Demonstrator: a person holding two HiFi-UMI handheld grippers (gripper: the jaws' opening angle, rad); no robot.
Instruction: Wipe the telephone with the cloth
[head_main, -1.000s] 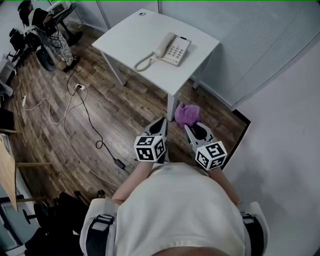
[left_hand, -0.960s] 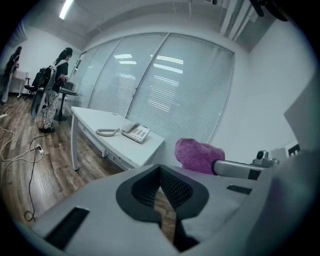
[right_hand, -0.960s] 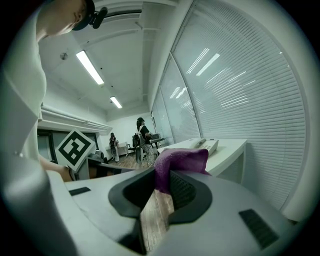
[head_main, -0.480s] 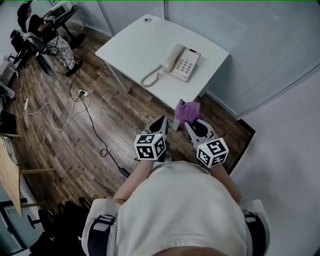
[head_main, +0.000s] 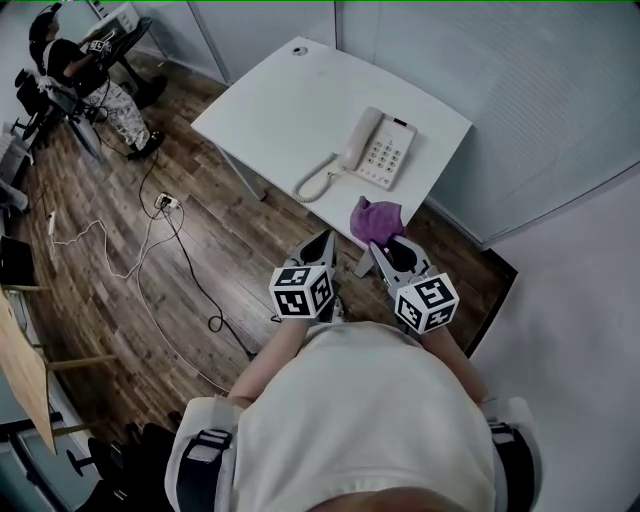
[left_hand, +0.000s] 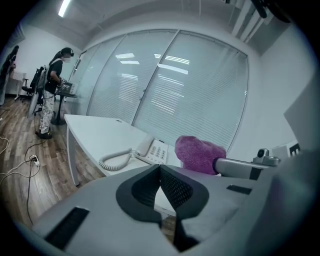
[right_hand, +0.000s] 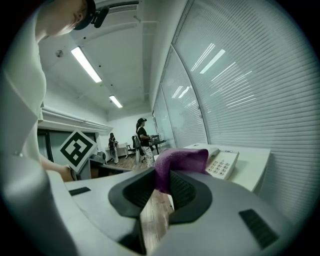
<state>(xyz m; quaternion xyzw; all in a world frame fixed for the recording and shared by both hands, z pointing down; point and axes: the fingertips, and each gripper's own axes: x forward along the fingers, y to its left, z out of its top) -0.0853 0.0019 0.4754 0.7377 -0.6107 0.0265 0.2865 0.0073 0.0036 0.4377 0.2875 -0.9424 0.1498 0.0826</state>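
The telephone (head_main: 378, 150) is a white desk set lying flat on the white table (head_main: 280, 100), near its right-hand end. Its handset (head_main: 360, 138) rests in the cradle, and the coiled cord (head_main: 318, 180) loops toward the table's front edge. The cloth (head_main: 375, 218) is purple, fuzzy and bunched. It is pinched in the right gripper (head_main: 384, 246) just short of the table's edge.

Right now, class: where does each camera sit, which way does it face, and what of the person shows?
Head view: on the person's head, looking steeply down at the table and telephone; torso, left gripper and right gripper show.
Left gripper view: rides the left gripper, looking along its shut, empty jaws toward the telephone.
Right gripper view: rides the right gripper, whose jaws pinch the purple cloth; a white shirt shows.
Shared: both gripper views show telephone and cloth.
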